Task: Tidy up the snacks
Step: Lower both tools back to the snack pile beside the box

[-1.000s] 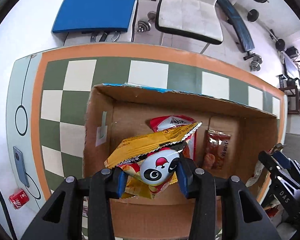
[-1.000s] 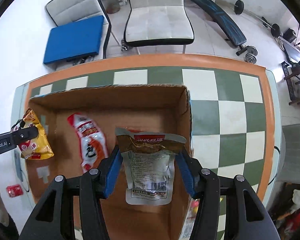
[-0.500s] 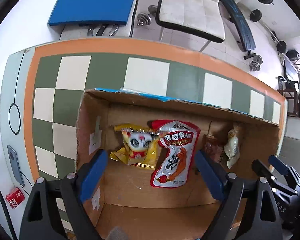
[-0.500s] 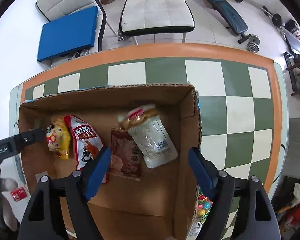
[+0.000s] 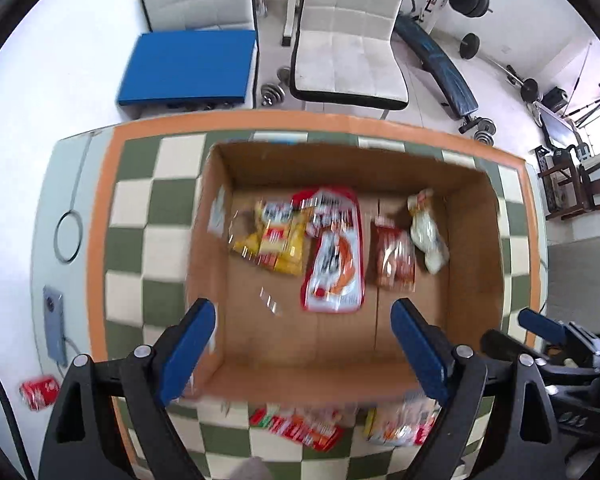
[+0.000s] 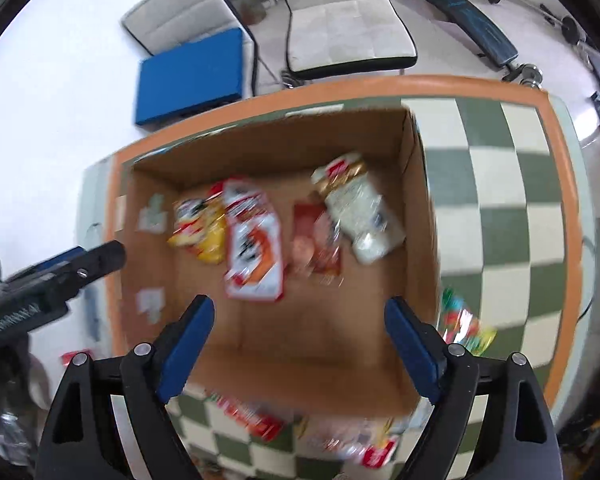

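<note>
Four snack packets [image 5: 332,256] lie in one cardboard box [image 5: 476,240].

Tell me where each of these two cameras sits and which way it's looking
Left wrist: sits on the left tongs, looking steeply down into the cardboard box; its own open blue-padded fingers show, the right tongs at the right edge.
Right wrist: sits on the right tongs, looking down into the same box; its own open fingers show, the left tongs at the left edge.
Shared: box, four snack packets, including the red and white packet, and checkered table.
</note>
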`<state>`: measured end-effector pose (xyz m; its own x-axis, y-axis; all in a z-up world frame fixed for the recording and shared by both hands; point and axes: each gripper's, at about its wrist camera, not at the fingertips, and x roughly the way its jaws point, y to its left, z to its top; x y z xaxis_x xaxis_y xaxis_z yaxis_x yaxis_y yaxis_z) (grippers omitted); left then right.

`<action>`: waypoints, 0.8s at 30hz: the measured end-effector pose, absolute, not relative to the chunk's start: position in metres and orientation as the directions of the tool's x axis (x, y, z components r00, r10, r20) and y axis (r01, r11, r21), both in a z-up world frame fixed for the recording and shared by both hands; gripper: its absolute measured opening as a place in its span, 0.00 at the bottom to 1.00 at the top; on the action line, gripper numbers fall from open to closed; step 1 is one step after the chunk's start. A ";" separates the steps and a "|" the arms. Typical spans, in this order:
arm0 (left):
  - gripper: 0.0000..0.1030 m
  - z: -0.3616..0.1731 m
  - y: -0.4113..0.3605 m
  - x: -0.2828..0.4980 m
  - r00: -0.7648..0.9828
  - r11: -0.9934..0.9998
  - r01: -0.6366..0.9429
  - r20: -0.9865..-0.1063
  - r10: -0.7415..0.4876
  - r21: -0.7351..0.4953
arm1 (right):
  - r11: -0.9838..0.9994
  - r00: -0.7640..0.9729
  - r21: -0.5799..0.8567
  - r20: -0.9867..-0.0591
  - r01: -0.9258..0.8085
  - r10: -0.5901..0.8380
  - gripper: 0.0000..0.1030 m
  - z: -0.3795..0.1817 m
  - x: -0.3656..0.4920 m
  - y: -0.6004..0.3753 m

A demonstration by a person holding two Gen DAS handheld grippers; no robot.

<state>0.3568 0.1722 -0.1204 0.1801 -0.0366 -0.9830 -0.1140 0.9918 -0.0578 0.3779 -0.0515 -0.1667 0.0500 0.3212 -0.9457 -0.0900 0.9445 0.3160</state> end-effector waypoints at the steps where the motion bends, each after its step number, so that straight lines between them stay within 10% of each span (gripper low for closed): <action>1: 0.87 -0.121 0.172 0.343 0.180 0.992 -0.113 -0.983 -0.035 -0.056 | 0.940 0.060 0.328 -0.941 -0.094 0.334 0.87 -0.162 0.364 -0.055; 8: 0.87 -0.194 0.182 0.247 0.013 0.964 -0.229 -0.991 -0.133 -0.132 | 0.953 -0.014 0.304 -0.953 -0.006 0.304 0.87 -0.196 0.255 -0.095; 18: 0.87 -0.252 0.166 0.231 -0.056 0.995 -0.086 -0.998 0.042 0.047 | 0.857 -0.114 0.316 -0.913 0.408 0.391 0.87 -0.320 0.208 -0.129; 24: 0.87 -0.254 0.163 0.228 -0.061 0.996 -0.039 -0.995 0.076 0.079 | 0.944 -0.158 0.158 -0.965 0.291 0.210 0.76 -0.339 0.211 -0.101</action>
<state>0.2283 0.1633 -0.2545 -0.0610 0.0761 -0.9952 -0.0390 0.9961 0.0785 0.2108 -0.1010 -0.3395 -0.1576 0.2104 -0.9648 0.2911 0.9435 0.1582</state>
